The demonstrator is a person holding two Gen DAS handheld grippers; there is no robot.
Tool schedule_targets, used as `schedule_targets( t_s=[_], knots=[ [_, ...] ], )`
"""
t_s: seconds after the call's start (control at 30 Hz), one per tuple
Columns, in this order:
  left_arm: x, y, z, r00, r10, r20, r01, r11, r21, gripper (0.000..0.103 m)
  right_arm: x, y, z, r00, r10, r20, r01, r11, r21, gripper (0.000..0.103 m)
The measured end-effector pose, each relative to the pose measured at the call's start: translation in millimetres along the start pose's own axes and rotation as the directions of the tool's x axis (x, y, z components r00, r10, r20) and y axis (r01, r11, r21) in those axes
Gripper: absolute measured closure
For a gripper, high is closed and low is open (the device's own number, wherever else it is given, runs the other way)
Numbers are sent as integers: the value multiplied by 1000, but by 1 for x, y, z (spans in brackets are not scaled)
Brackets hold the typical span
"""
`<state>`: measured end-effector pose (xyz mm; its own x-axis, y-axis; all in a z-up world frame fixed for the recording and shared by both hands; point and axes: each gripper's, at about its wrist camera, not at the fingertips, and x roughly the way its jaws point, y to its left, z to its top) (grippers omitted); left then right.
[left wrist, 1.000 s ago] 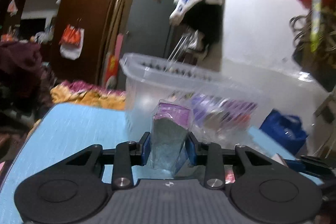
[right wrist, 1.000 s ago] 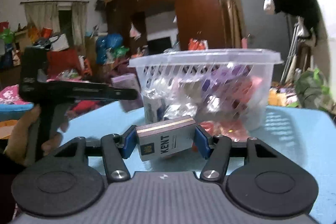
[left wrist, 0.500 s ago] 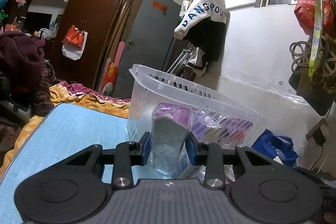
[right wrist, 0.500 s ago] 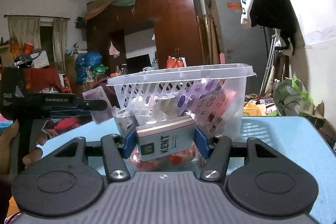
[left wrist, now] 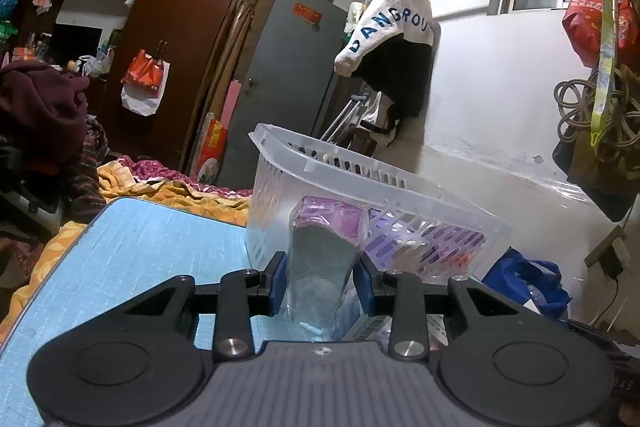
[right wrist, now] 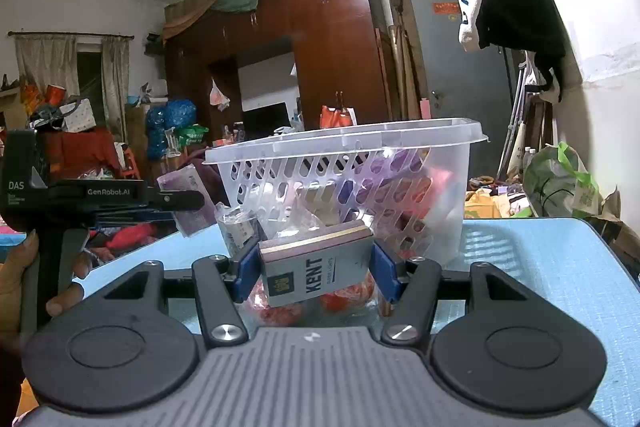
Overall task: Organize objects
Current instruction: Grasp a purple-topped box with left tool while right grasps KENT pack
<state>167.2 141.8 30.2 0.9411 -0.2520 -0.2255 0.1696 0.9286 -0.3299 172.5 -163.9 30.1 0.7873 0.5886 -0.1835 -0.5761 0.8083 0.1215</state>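
Right wrist view: right gripper [right wrist: 316, 273] clamps a Kent cigarette pack [right wrist: 316, 269] just short of the slotted basket [right wrist: 344, 163]; left gripper [left wrist: 320, 281] pinches a purple-topped packet [left wrist: 324, 259] before its rim.

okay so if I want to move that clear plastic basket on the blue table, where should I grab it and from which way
Grip the basket by its flat, protruding top rim, coming from above with one jaw inside and one outside. The slotted walls look thin and it already holds packets, so the rim is probably stiffest. Both grippers are occupied, so one must unload first.
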Motion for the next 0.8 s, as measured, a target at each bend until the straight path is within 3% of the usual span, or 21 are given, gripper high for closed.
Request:
schedule_targets(
  t_s=[0.63,0.73,0.8],
  knots=[
    [-6,2,-2,999,-22,27,23,1000,-7,63,-6,1,-1,999,-28,41,28,1000,-2,42],
    [-14,0,-1,997,-34,70,35,999,-13,63,-10,1,2,995,-72,71,72,997,5,42],
    [-24,-2,4,993,-70,96,73,997,-25,63,-17,-1,9,994,-54,90,52,998,32,42]
  ],
)
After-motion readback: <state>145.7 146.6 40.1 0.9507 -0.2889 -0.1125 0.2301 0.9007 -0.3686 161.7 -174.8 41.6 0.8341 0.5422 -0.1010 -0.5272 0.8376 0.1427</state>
